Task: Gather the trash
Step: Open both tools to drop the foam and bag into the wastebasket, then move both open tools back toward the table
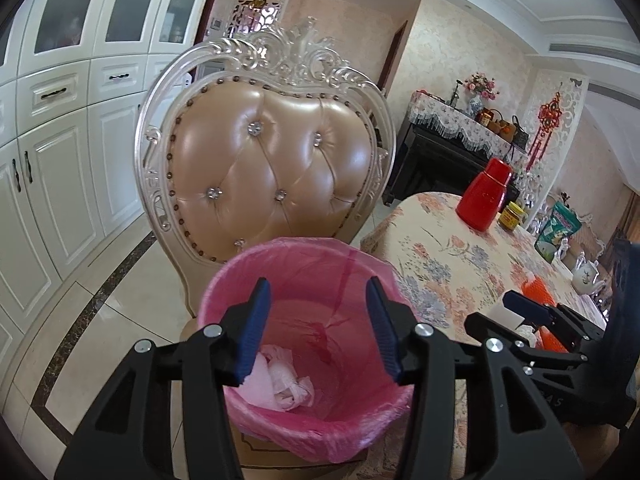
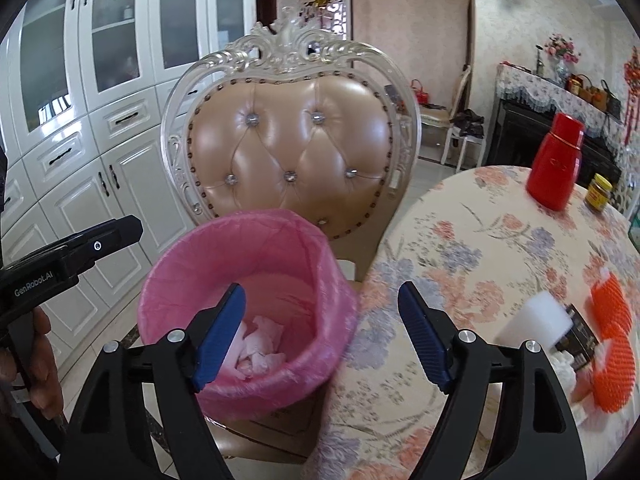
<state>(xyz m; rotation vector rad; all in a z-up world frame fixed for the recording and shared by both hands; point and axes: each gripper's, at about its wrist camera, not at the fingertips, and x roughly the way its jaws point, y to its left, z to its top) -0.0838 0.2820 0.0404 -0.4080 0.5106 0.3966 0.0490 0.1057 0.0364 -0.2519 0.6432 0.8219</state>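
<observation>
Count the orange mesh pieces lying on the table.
2: one orange mesh piece near the white foam block, another just below it at the table's edge. Others may be hidden.

chair (image 1: 272,168): tufted tan back, upright beside surface | surface (image 2: 480,240): floral cloth | red flask (image 2: 554,164): upright, yellow-lidded jar (image 2: 599,192) just beside | white cabinets (image 1: 60,160): doors closed | piano (image 1: 444,160): lace cover
</observation>
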